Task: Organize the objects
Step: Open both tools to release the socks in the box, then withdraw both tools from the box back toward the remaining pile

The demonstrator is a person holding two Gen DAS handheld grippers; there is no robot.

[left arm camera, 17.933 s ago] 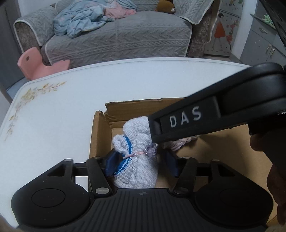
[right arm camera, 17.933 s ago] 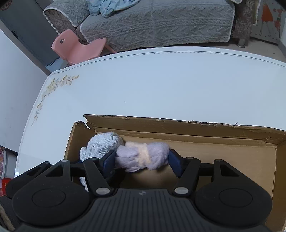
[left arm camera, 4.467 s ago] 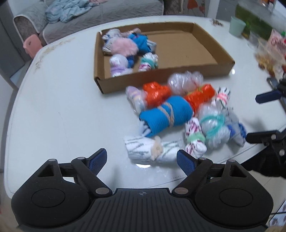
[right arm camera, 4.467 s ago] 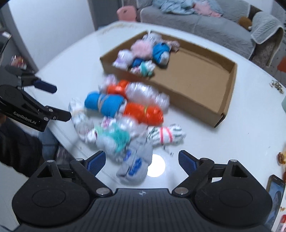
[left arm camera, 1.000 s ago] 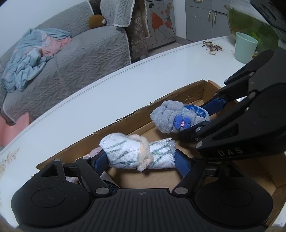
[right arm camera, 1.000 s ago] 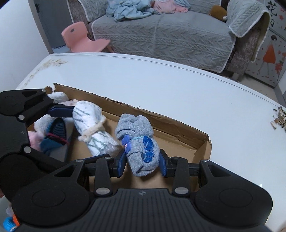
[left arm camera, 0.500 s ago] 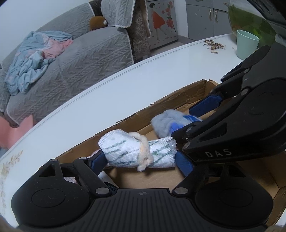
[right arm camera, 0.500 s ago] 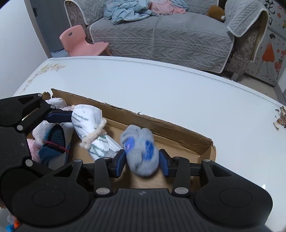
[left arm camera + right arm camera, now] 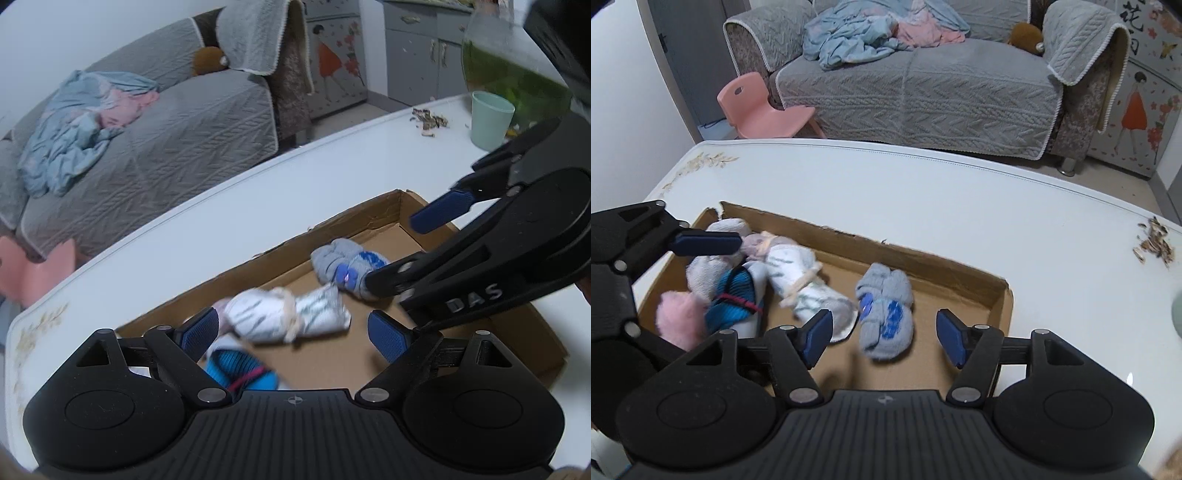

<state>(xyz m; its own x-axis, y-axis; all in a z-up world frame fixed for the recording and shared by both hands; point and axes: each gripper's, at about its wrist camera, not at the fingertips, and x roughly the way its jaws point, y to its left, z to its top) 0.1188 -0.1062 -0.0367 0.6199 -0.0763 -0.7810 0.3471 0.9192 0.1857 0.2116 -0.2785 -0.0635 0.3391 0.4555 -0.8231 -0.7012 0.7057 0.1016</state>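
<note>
A shallow cardboard box [image 9: 376, 218] [image 9: 923, 258] lies on the white table. My left gripper [image 9: 293, 334] is open above it; a white, green-striped sock bundle [image 9: 288, 314] [image 9: 801, 280] lies loose between its pads, blurred. My right gripper [image 9: 882, 338] is open; a grey sock bundle with blue marks [image 9: 884, 310] [image 9: 345, 266] lies in the box between its pads. A blue bundle [image 9: 733, 295], a pink one [image 9: 677, 319] and a pale one [image 9: 709, 266] sit at the box's left end.
The white table [image 9: 886, 192] stretches beyond the box. A mint cup [image 9: 489, 118] and a glass bowl with green water [image 9: 513, 70] stand at its right. Scattered shells [image 9: 1154, 243] lie near the table edge. A grey sofa [image 9: 916, 88] and a pink chair [image 9: 757, 110] stand behind.
Both grippers have opened and let go of their sock bundles, which have dropped into the box. Both grippers have drawn back a little.
</note>
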